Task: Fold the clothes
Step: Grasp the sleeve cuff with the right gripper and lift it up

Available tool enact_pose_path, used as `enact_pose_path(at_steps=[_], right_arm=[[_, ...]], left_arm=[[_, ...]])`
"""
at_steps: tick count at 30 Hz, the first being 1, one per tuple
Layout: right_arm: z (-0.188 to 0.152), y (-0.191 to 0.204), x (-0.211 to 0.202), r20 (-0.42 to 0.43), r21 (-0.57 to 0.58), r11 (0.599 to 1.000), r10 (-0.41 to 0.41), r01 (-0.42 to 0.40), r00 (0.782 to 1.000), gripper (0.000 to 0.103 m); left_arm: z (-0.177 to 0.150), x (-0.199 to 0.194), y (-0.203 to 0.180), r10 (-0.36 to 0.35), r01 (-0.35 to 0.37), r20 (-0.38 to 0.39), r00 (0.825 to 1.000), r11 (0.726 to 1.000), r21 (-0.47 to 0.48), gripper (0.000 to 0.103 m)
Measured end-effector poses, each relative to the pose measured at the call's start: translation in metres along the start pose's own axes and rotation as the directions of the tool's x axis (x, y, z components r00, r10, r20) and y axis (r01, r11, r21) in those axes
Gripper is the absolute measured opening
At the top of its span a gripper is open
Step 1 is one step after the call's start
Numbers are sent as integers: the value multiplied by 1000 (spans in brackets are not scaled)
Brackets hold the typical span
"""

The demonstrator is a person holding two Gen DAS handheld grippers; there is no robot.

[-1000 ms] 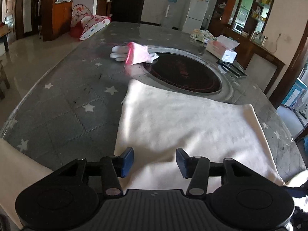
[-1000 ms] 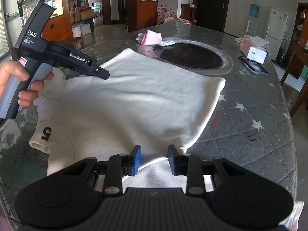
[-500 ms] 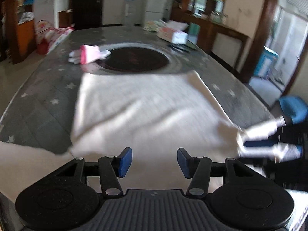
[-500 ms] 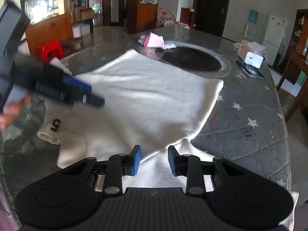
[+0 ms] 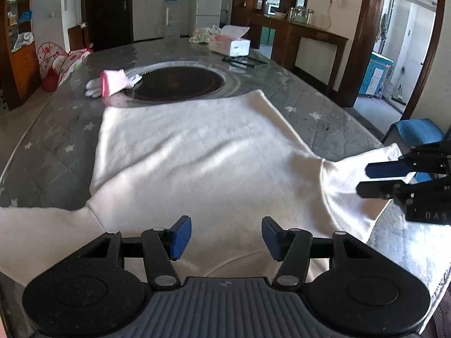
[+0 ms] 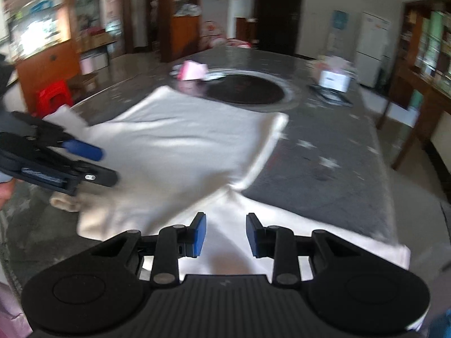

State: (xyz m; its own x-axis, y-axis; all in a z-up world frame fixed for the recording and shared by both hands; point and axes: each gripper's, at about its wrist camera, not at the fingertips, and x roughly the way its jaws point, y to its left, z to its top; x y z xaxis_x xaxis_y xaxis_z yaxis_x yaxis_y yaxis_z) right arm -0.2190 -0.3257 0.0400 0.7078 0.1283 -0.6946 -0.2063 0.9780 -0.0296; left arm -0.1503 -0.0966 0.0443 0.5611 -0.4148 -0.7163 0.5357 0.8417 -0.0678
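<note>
A cream sweatshirt point(image 5: 203, 163) lies spread flat on the grey star-patterned table point(image 5: 56, 152), sleeves out to both sides; it also shows in the right wrist view point(image 6: 174, 146). My left gripper point(image 5: 226, 235) is open and empty, hovering over the garment near its collar; it also appears from the side in the right wrist view point(image 6: 93, 166). My right gripper point(image 6: 225, 235) is open and empty above the right sleeve point(image 6: 282, 231). In the left wrist view it point(image 5: 369, 180) reaches in over that sleeve point(image 5: 352, 186).
A dark round inset point(image 5: 180, 83) sits in the table's middle beyond the garment. A pink and white glove point(image 5: 112, 84) lies at its left rim. A tissue box point(image 5: 234, 43) and dark tongs point(image 5: 245, 60) are at the far right. The table edge drops off right.
The left gripper has swung right, from the garment's left side to its middle near the collar. The right gripper has shifted toward the right sleeve. Both stayed open.
</note>
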Motion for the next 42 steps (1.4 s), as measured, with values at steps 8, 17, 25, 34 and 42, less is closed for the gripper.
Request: enact_pose_path(at_steps=[8, 17, 25, 34, 42], right_arm=[[-28, -49, -24, -23, 143, 979, -144, 146, 989, 31], [-53, -91, -37, -43, 283, 926, -249, 250, 968, 31], [-67, -104, -45, -51, 360, 889, -284, 283, 957, 31], [-74, -125, -39, -70, 442, 840, -318, 315, 946, 31], [-83, -145, -30, -77, 529, 800, -287, 283, 955, 30]], left_arm=[[3, -5, -15, -24, 23, 19, 1000, 999, 28, 64], [3, -4, -23, -38, 37, 24, 999, 998, 51, 67], [3, -3, -28, -55, 53, 24, 998, 997, 61, 66], [3, 0, -38, -70, 69, 13, 997, 994, 86, 67], [1, 5, -43, -76, 76, -6, 997, 993, 94, 67]])
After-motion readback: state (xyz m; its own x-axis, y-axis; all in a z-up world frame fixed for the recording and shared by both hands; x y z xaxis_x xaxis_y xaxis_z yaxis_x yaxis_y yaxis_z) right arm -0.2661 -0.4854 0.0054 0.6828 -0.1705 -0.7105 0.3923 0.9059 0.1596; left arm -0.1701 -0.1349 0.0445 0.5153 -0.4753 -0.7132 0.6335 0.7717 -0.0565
